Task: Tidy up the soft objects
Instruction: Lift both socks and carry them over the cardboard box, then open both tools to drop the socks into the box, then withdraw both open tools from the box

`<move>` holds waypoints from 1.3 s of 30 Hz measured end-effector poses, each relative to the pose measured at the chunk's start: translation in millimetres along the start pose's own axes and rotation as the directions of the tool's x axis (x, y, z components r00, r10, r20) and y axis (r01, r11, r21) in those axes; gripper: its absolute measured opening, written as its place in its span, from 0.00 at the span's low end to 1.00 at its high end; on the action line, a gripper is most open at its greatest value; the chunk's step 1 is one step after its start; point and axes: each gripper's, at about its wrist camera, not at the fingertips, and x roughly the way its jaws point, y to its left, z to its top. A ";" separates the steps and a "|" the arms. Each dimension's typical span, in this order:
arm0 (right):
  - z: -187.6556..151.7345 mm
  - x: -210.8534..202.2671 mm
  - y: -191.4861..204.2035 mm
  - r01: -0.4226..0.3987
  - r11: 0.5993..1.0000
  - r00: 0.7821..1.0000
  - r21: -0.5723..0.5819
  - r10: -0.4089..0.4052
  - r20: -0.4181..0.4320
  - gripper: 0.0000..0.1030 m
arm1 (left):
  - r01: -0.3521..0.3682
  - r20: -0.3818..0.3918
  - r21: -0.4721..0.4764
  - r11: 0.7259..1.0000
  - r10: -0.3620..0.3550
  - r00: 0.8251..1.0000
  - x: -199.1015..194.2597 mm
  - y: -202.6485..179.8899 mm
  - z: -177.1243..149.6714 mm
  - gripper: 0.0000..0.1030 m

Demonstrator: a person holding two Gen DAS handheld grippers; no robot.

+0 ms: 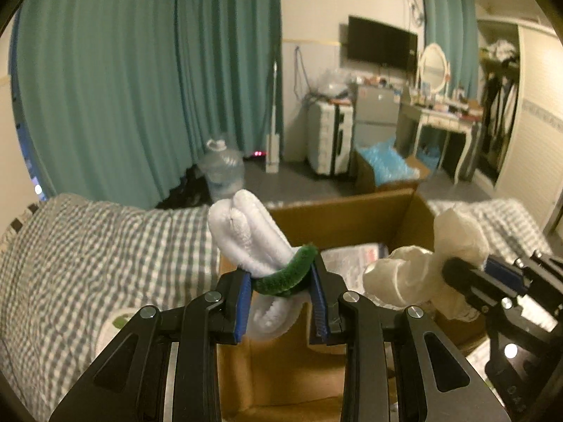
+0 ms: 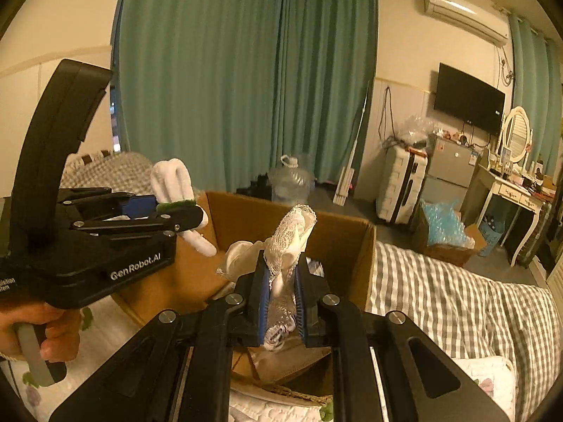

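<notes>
My left gripper (image 1: 281,277) is shut on a white fuzzy bundle with a green fuzzy band (image 1: 246,235) and holds it over the open cardboard box (image 1: 337,221). It also shows in the right wrist view (image 2: 176,179), in the left gripper (image 2: 183,211). My right gripper (image 2: 281,281) is shut on a cream lace-trimmed cloth (image 2: 292,235) above the same box (image 2: 352,242). The cloth (image 1: 415,274) and the right gripper (image 1: 468,274) show at the right of the left wrist view.
The box stands on a bed with a grey checked cover (image 1: 88,246) (image 2: 457,299). Papers (image 1: 352,256) lie in the box. Beyond are teal curtains (image 1: 140,88), a water jug (image 1: 223,168), a suitcase (image 1: 329,137), and a box of blue plastic (image 1: 387,168).
</notes>
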 end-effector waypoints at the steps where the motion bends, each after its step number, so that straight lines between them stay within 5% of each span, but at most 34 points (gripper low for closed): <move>1: -2.9 3.4 -1.3 0.000 1.000 1.000 -0.002 0.000 -0.010 0.12 | -0.007 -0.012 0.010 1.000 0.007 1.000 5.4 -1.2 -3.1 0.28; 12: -27.3 46.0 -7.7 0.006 1.000 0.987 -0.014 -0.009 -0.163 0.12 | -0.030 -0.195 0.046 0.998 0.038 0.980 55.9 -8.0 -26.2 0.33; 19: -33.3 39.7 -8.1 0.001 1.000 0.991 -0.016 -0.004 -0.137 0.25 | -0.022 -0.208 0.023 1.000 0.026 0.978 53.4 -7.6 -22.8 0.41; 24: -29.2 26.0 -1.3 0.004 0.999 0.993 -0.035 -0.008 -0.114 0.29 | -0.009 -0.181 0.018 1.000 0.013 0.983 45.7 -5.4 -17.9 0.61; 28: -21.6 13.2 -9.8 0.022 1.000 0.998 -0.017 -0.023 -0.066 0.56 | -0.011 -0.126 -0.005 1.000 0.010 0.992 28.6 -0.6 -8.4 0.76; 39: 9.6 -52.0 -5.4 0.062 0.998 0.995 0.015 -0.063 0.080 0.63 | -0.035 0.020 -0.101 0.994 0.038 0.999 -38.9 26.9 16.8 0.78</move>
